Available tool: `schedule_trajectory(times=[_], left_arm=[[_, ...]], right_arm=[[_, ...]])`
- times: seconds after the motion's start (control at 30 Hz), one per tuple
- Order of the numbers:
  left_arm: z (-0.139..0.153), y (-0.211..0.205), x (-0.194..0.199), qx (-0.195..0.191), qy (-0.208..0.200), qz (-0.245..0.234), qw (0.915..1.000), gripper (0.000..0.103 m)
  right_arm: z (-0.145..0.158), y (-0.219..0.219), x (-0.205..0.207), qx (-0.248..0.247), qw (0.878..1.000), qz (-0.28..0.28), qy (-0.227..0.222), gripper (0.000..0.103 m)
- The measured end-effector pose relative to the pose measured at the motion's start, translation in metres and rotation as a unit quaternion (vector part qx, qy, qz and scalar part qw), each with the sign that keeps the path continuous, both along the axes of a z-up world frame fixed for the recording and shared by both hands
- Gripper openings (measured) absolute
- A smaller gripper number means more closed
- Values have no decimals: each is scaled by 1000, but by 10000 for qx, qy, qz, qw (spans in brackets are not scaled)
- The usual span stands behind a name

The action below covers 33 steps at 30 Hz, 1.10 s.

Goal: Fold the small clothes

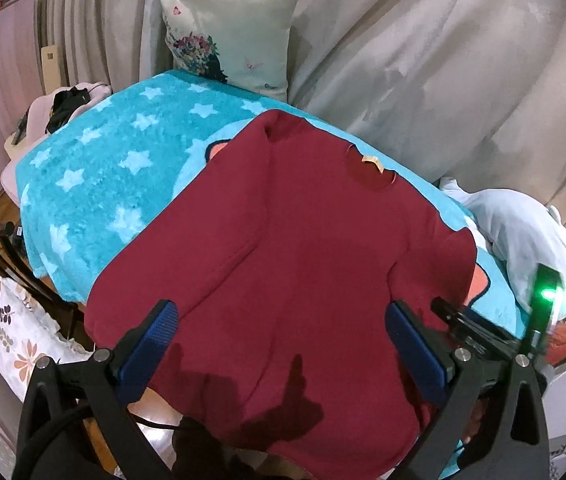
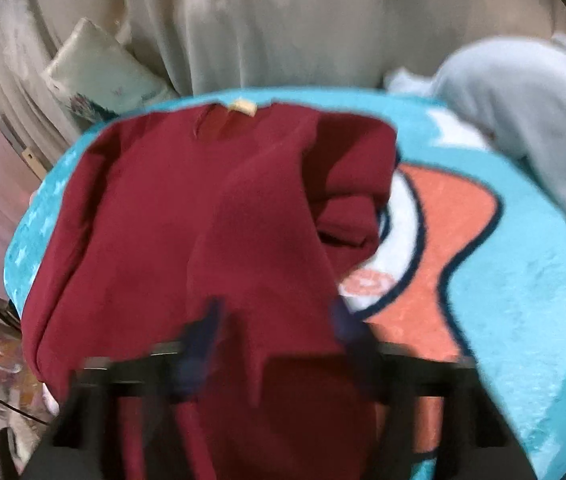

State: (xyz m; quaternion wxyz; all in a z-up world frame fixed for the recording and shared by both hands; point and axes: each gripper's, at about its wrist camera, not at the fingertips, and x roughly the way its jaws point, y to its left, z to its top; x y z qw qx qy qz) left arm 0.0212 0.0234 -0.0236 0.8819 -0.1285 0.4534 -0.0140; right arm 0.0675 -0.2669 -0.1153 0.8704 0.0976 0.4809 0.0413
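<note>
A: Left wrist view. Report the left gripper (image 1: 283, 344).

B: Fingers spread wide, nothing between the pads. The maroon sweater (image 1: 283, 248) lies flat on the star blanket (image 1: 95, 168), directly ahead of and beneath the fingers, neck label (image 1: 373, 162) at the far end.

A: Right gripper (image 2: 279, 340)?

B: Motion-blurred; cannot tell whether it grips. Sweater fabric passes between the fingers, a sleeve bunched ahead-right.
</note>
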Motion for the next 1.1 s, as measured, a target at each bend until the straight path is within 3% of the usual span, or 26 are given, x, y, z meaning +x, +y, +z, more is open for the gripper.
schedule_trajectory(times=[0.03, 0.07, 0.17, 0.27, 0.3, 0.33, 0.37, 0.4, 0.43, 0.5, 0.6, 0.67, 0.7, 0.73, 0.87, 0.97, 1.03, 1.1], left_arm=[[0, 2, 1, -7, 2, 18, 10000, 103], [0, 4, 3, -15, -9, 50, 10000, 103], [2, 10, 9, -30, -49, 143, 9999, 103], [-1, 16, 16, -84, -5, 233, 9997, 103], [-2, 18, 19, -99, 42, 251, 9996, 103], [-3, 19, 22, -119, 73, 269, 9995, 103], [-4, 19, 24, -133, 90, 289, 9995, 103], [-5, 20, 26, -129, 106, 317, 9994, 103], [-6, 20, 27, -121, 111, 324, 9993, 103], [-6, 21, 28, -138, 118, 293, 9994, 103], [-11, 20, 33, -148, 172, 256, 9994, 103], [-14, 17, 36, -166, 200, 224, 9994, 103], [-16, 15, 38, -165, 217, 207, 9994, 103], [-16, 14, 39, -165, 214, 187, 9995, 103], [-7, 16, 44, -93, -2, 208, 9997, 103], [4, 30, 44, -11, -235, 401, 9989, 103], [8, 46, 43, 85, -338, 617, 9975, 103], [9, 66, 43, 176, -303, 845, 9958, 103]], right_arm=[[-1, -5, 1, 130, 9999, -41, 48, 17], [0, -11, 0, 219, 9997, -74, 49, 8], [11, -38, -5, 186, 9992, -338, -92, 7], [19, -85, -10, -19, 9943, -1059, -84, 9], [21, -99, -16, 124, 9930, -1175, -86, 9], [22, -106, -21, 310, 9928, -1159, -63, 19], [21, -111, -27, 489, 9926, -1113, -11, 48], [18, -110, -37, 708, 9925, -990, 84, 65], [15, -105, -43, 841, 9928, -836, 144, 76], [5, -87, -51, 946, 9941, -429, 312, 75], [-14, -53, -54, 722, 9961, -52, 509, 75], [-24, -40, -55, 469, 9970, 51, 607, 62], [-21, -31, -58, 275, 9982, 174, 498, 46], [-22, -30, -58, 382, 9971, 313, 586, 10], [5, -63, -70, 528, 9980, 88, 330, 8], [23, -123, -90, -64, 9962, -859, 134, 8], [22, -173, -100, -839, 9794, -1815, 283, 11], [16, -211, -110, -1094, 9589, -2565, 517, 14]])
